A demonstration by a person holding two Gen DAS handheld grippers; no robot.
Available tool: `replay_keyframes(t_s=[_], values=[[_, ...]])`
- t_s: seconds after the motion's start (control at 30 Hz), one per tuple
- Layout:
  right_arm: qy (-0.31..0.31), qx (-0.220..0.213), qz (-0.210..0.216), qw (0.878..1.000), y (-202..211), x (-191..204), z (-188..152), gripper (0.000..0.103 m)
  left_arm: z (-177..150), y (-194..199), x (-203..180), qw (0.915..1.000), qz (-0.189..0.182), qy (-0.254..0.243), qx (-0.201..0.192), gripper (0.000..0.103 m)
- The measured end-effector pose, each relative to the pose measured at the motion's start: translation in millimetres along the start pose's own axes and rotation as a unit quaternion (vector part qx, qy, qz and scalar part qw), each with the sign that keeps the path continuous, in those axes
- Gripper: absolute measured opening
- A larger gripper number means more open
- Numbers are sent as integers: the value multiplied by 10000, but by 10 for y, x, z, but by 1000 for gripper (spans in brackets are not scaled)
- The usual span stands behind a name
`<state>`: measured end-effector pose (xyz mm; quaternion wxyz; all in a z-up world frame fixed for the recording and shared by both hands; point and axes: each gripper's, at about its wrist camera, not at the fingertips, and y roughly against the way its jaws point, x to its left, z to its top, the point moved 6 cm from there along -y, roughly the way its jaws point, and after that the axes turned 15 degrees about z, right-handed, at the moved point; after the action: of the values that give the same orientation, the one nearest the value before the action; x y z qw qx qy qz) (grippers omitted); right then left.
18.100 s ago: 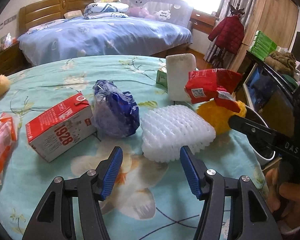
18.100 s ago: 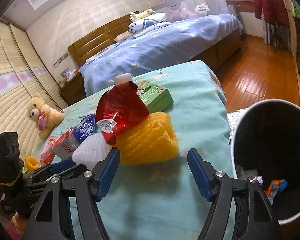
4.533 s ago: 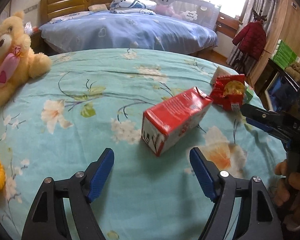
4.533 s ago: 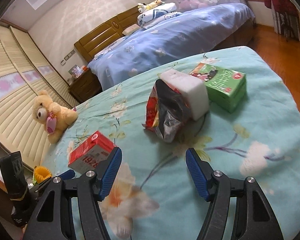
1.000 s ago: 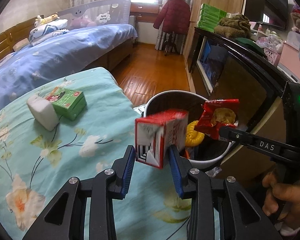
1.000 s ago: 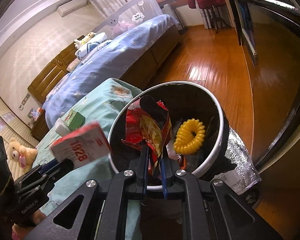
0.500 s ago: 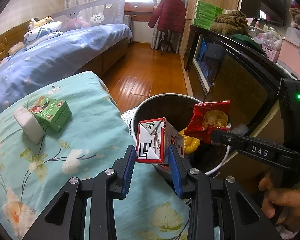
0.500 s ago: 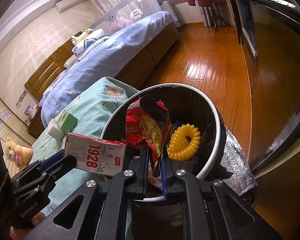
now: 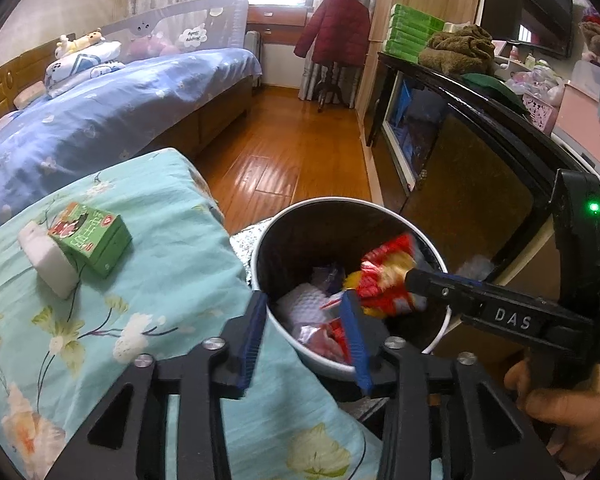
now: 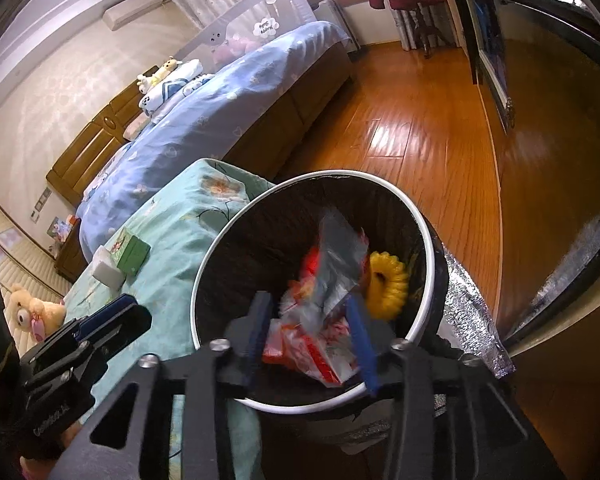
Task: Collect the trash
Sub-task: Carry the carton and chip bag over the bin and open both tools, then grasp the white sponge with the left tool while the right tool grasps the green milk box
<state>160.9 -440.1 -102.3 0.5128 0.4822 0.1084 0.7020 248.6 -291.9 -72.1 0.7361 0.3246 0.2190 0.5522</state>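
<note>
Left tongs [image 9: 304,320]: jaws parted and holding nothing, poised over the near rim of the trash bin [image 9: 440,254]; half a second earlier they gripped the red milk carton [image 9: 334,330], which now lies inside the bin.
Right tongs [image 10: 310,326]: jaws parted over the bin [image 10: 426,240]; the red snack bag [image 10: 332,268], clamped half a second earlier, is free and blurred inside the bin's mouth.
Bin contents: yellow foam net [image 10: 386,286], white foam net [image 9: 296,302], crumpled wrappers.
Bin position: on the floor, against the bed's end edge.
Bed surface: teal floral sheet [image 9: 148,216]; green carton [image 9: 90,238] and white foam block [image 9: 46,264] touching, near that edge.
Room: wooden floor [image 9: 276,152], blue-covered bed [image 9: 112,96], red coat [image 9: 334,28] on a stand, dark cabinet [image 9: 460,160].
</note>
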Motion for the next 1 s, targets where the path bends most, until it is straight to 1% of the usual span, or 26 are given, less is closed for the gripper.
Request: replay_keyframes(t_s=[0.03,0.1,0.13,0.2,0.23,0.33,0.4,0.6,0.8,1.0], values=[[-1,-13,-1,10000,6,2,0,47,-24,14,26,10000,14,28,-5,46],[4,-49,9,10000,22,21,1,55,-69,24,72,10000,36,82,28,48],[18,-66,15,10000,27,37,2,56,-102,28,113,9999,55,121,59,50],[67,-104,62,9999,36,99,2,64,-163,45,202,9997,108,199,96,52],[81,-119,82,9999,31,125,0,65,-191,56,238,9996,129,231,114,53],[193,-155,153,9996,25,241,-20,71,-289,90,384,9989,200,383,200,54],[233,-149,245,9993,-6,332,-50,77,-359,121,498,9980,263,507,254,55],[383,-34,437,9983,-150,588,-146,79,-526,227,846,9950,478,813,324,58],[498,121,596,9969,-301,796,-232,80,-631,325,1108,9918,640,1051,350,59],[624,249,733,9950,-430,983,-302,80,-683,350,1298,9895,724,1193,368,60]])
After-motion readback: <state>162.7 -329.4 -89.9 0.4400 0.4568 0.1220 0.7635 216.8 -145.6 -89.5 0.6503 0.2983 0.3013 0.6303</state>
